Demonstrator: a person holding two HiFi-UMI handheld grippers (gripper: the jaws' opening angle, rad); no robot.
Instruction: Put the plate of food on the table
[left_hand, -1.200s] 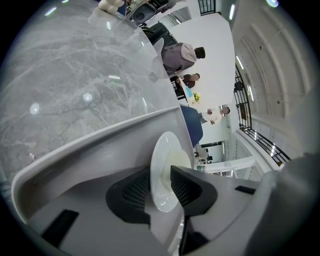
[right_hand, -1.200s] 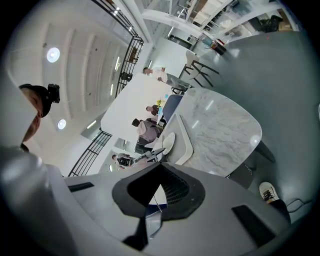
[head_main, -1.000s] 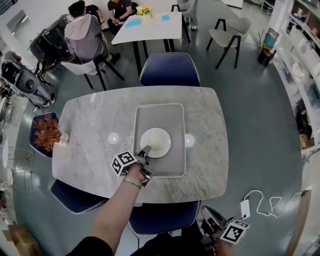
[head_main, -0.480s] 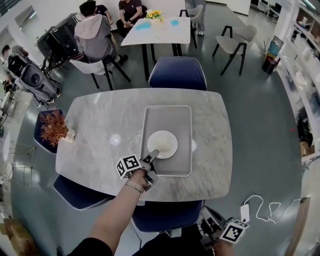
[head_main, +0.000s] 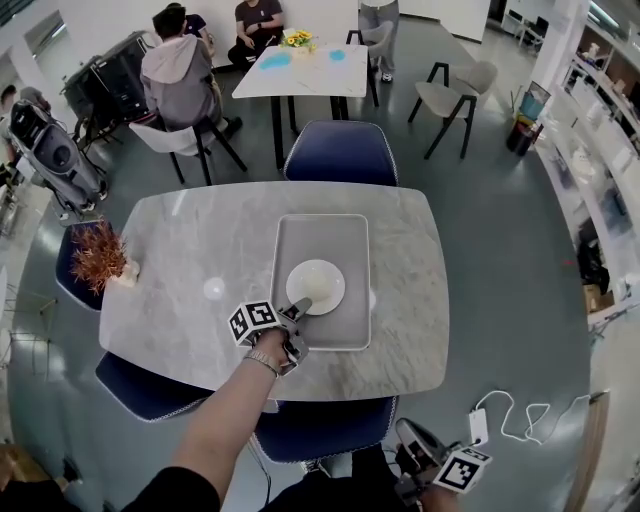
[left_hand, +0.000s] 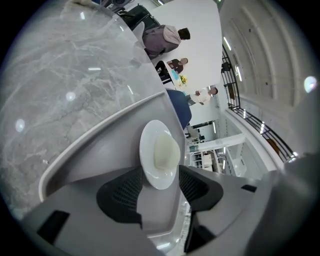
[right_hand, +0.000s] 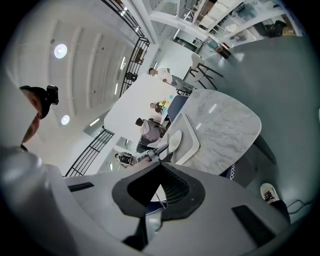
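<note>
resting tray (head_main: 300, 235) on marble table (head_main: 180, 250), blue chair (head_main: 335, 150)

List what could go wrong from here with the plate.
The left hand-held gripper has just been opening; the plate rim stands between its jaws, ungripped. A shallow pinch on that thin rim could slip and tip the food. The plate sits in a tray with a raised lip; dragging it out could catch there.
</note>
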